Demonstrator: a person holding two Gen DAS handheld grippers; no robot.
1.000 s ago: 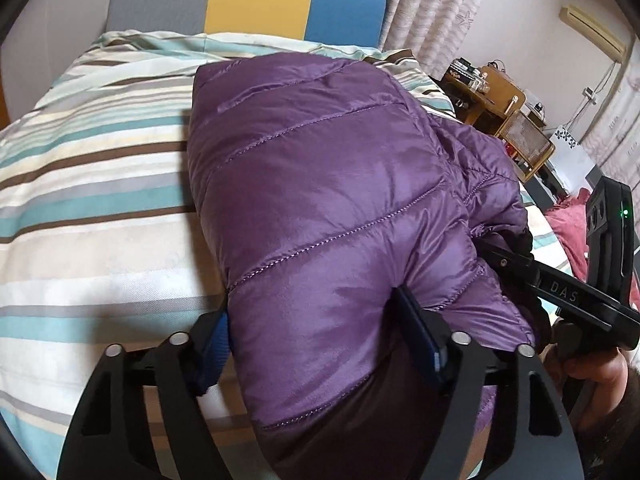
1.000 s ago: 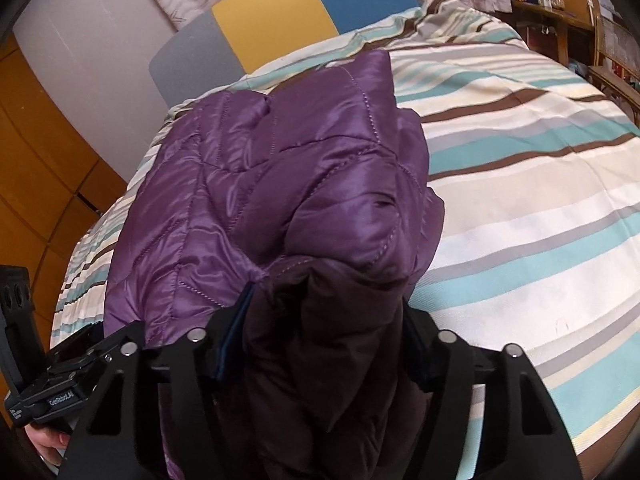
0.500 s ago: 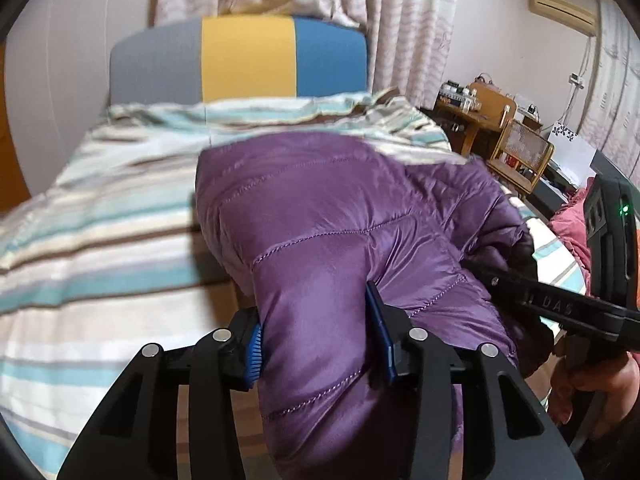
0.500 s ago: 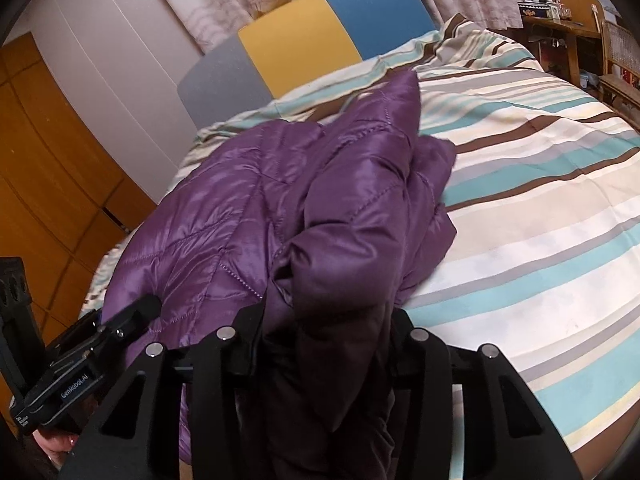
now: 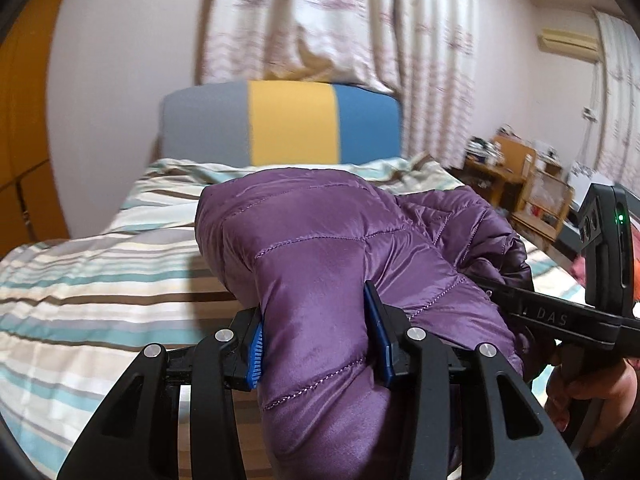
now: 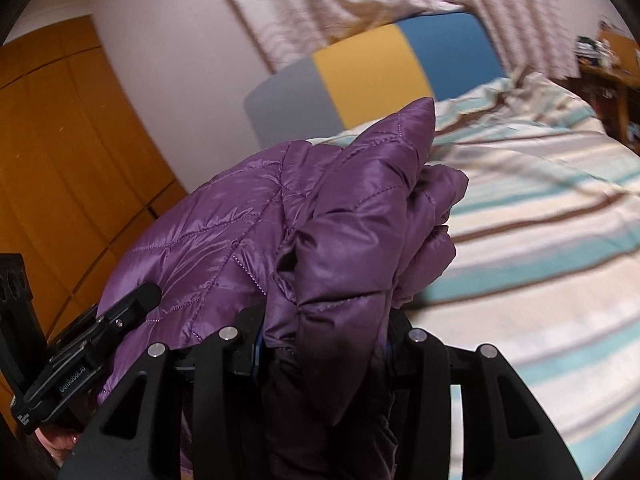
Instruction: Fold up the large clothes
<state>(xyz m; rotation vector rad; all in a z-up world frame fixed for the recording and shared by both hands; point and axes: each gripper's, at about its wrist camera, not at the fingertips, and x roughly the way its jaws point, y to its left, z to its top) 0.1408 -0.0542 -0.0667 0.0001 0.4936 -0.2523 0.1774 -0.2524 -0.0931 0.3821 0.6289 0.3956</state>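
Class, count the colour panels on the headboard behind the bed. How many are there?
3 on the headboard: grey at the left, yellow in the middle, blue at the right. The bedding hides its lower edge.

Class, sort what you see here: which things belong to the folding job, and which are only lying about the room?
Part of the job:
purple quilted jacket
left gripper, clamped on the jacket
right gripper, clamped on the jacket
striped bed cover

Just lying about:
tricolour headboard
curtains
wooden shelf
air conditioner
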